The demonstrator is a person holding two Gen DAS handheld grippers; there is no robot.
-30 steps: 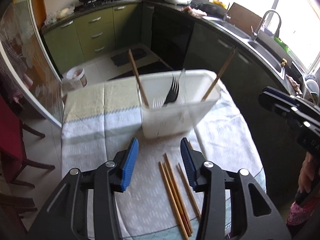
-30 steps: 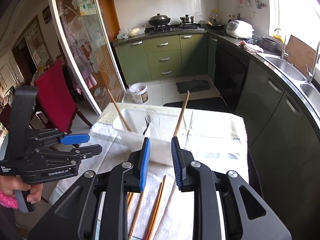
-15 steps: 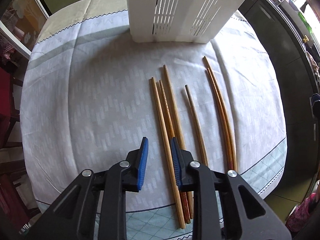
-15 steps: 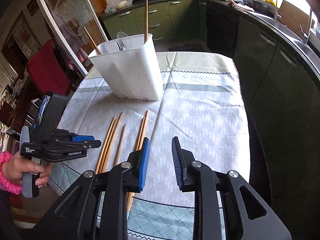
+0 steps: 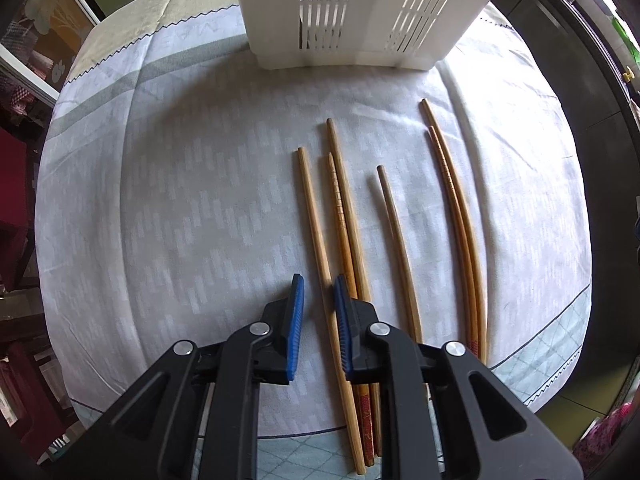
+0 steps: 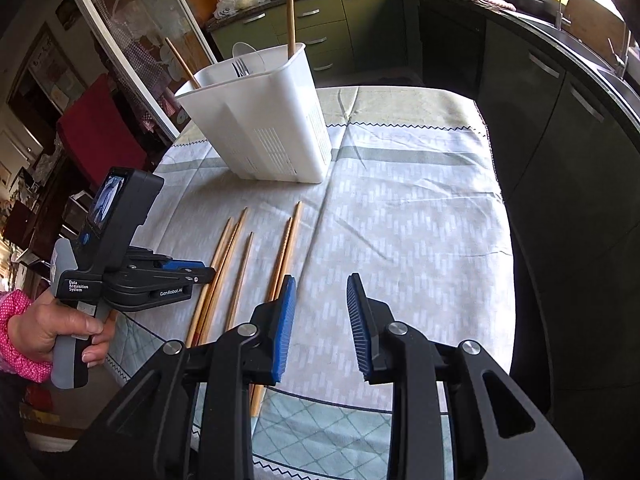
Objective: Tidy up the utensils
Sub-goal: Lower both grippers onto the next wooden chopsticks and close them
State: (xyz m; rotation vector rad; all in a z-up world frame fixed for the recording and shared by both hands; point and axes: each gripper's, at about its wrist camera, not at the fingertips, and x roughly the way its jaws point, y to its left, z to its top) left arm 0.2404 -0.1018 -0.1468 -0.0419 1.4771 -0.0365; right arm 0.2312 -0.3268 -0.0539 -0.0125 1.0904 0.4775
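Observation:
Several wooden chopsticks (image 5: 344, 216) lie side by side on the tablecloth, also in the right wrist view (image 6: 240, 264). My left gripper (image 5: 319, 286) is low over them, jaws partly open and straddling the leftmost chopstick (image 5: 316, 236) without pinching it. It also shows in the right wrist view (image 6: 200, 270). My right gripper (image 6: 320, 284) is open and empty, above the cloth to the right of the chopsticks. The white slotted utensil holder (image 6: 272, 128) stands behind, holding two chopsticks and a fork (image 6: 240, 67); its lower wall shows in the left wrist view (image 5: 360, 8).
The table has a pale patterned cloth (image 6: 420, 216); its front edge is close below the grippers. Dark kitchen cabinets (image 6: 560, 100) run along the right. A red chair (image 6: 96, 128) and a glass door stand to the left.
My left gripper dropped from facing the holder to low over the chopsticks, narrowed its jaws and moved forward along the leftmost one. My right gripper pulled back from the holder and opened wider.

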